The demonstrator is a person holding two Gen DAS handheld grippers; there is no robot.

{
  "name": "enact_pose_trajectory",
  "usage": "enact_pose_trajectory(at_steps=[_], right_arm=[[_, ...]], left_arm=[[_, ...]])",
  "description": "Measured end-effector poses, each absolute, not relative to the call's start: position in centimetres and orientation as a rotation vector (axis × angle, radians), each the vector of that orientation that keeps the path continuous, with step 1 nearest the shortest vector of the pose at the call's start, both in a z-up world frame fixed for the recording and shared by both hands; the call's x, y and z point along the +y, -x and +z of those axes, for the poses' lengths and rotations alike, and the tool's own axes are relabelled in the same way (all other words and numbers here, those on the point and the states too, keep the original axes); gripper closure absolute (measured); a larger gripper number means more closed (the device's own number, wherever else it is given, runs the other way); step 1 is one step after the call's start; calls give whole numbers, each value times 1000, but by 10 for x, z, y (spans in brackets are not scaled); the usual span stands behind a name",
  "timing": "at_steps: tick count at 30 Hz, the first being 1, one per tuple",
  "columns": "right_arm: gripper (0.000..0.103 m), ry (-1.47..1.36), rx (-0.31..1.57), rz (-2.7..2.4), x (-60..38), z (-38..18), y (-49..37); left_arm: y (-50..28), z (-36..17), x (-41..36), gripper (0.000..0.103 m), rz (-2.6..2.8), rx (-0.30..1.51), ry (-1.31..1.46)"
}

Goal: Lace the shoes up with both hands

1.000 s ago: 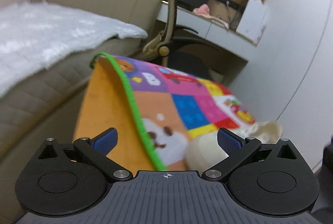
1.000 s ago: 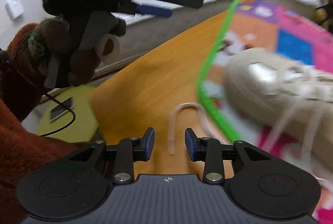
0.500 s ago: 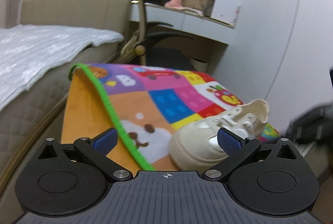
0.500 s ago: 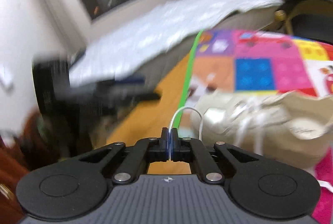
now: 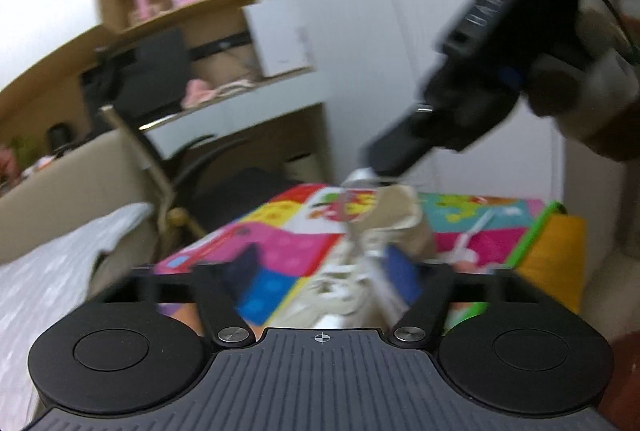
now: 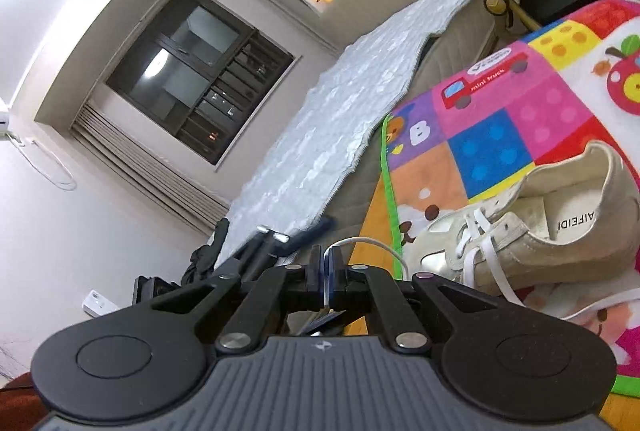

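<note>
One beige shoe [image 6: 532, 231] lies on a colourful mat [image 6: 496, 119] just right of the right gripper [image 6: 327, 267], whose fingers are clamped on one white lace [image 6: 372, 243]. The left gripper [image 5: 320, 271] is closing, its fingers blurred, the shoe between and beyond them. One chair [image 5: 224, 167] and bed [image 6: 320, 135] stand beyond.
</note>
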State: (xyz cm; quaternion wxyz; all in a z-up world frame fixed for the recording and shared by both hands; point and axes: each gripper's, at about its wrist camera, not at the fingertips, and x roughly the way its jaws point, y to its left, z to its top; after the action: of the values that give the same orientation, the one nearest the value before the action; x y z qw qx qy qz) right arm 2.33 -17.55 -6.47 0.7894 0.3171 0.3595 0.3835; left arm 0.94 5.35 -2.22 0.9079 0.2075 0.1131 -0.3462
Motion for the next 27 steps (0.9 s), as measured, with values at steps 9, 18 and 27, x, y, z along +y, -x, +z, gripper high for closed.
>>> enact_pose_trajectory(at_steps=[9,18,27], right_arm=[[98,-715,795,818,-182,-67,-18],[70,-633,666,675,-198,-57,-16],[72,-148,579,599,-144,-61,6]], left_arm=[[-1,-23,31,92,-748,72,-496],[-78,-9,129,96,-715,425,458],[-90,-22,164,96,-738,515,725]])
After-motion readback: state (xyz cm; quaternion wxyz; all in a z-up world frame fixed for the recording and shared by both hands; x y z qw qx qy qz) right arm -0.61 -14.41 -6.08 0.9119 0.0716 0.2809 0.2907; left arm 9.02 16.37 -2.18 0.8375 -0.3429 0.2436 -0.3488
